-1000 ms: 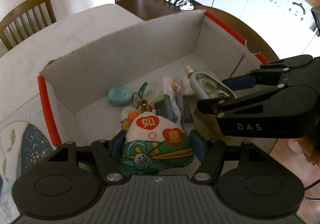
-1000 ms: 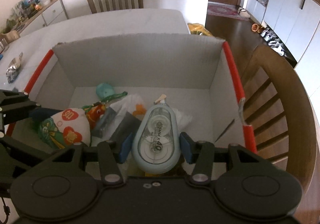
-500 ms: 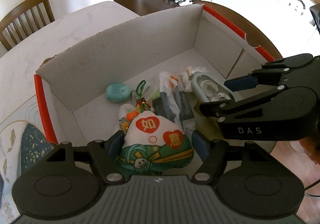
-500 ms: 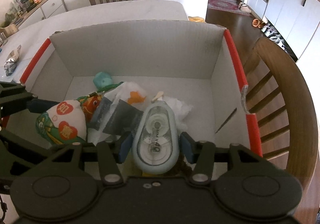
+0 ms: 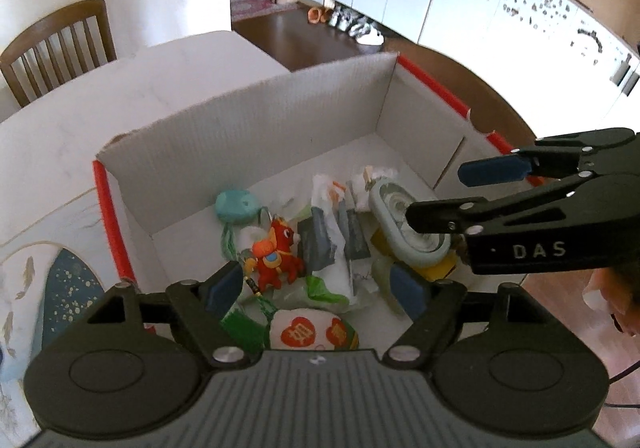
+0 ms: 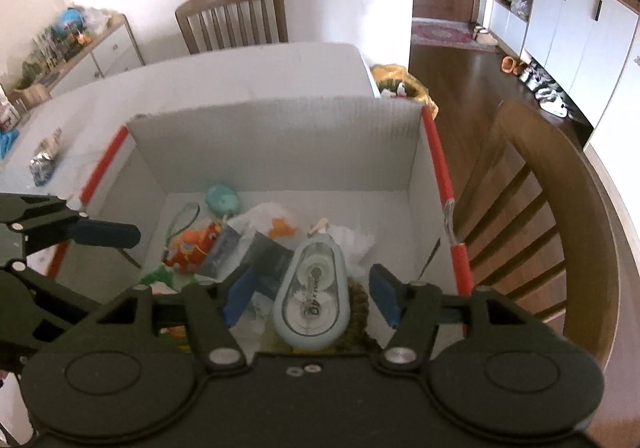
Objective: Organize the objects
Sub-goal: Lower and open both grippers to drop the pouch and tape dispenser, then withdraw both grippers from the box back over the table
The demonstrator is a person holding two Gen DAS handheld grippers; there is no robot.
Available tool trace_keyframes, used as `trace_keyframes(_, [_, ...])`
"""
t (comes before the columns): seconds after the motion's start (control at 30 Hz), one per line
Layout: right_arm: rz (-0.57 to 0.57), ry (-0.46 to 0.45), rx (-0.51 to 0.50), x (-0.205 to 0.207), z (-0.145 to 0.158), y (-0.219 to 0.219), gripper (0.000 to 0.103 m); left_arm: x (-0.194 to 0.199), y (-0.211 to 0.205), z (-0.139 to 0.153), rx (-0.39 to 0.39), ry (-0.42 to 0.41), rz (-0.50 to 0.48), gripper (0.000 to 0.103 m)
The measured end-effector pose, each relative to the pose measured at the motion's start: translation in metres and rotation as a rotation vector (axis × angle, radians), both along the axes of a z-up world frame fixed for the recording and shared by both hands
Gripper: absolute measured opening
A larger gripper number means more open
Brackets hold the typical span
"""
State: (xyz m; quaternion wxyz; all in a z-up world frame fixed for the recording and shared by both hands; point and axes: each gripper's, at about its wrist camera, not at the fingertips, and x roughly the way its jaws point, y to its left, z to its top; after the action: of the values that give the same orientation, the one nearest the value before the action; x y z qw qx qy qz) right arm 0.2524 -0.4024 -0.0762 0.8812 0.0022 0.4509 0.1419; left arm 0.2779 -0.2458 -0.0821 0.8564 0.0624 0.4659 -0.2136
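A white cardboard box [image 5: 248,139] with red edges holds several small things. My left gripper [image 5: 316,290] is open above the box's near side. The white and green pouch with red hearts [image 5: 310,334] lies loose in the box below it. My right gripper [image 6: 312,296] is open too. The light blue correction tape dispenser [image 6: 310,302] lies in the box between its spread fingers; it also shows in the left wrist view [image 5: 408,230]. The right gripper shows from the side in the left wrist view [image 5: 448,191].
In the box lie a red and orange toy horse [image 5: 276,252], a teal pebble-like thing [image 5: 236,205] and plastic-wrapped packs [image 5: 336,236]. A wooden chair [image 6: 536,224] stands right of the box. A foil wrapper [image 6: 44,159] lies on the white table [image 6: 224,79].
Both grippers opened and rose. The pouch dropped from the left gripper into the box, and the tape dispenser dropped from the right gripper onto the pile.
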Motion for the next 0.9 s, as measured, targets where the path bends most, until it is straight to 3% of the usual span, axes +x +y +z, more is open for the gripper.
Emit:
trace_keyframes(0.43, [-0.029,-0.082,0.069,-0.025,0.041,-0.001,0.071,-0.020,0.029,0.039,-0.070,-0.114,0.030,0.088])
trace_keyframes(0.57, [-0.051,-0.103,0.085,-0.035,0.049,0.005,0.079,-0.026,0.046,0.051,-0.087,-0.151,0.029,0.098])
trace_keyframes(0.9, [-0.112,-0.149,0.128,-0.055,0.065,0.040,0.102,-0.040,0.104,0.074,-0.131,-0.214,0.045,0.103])
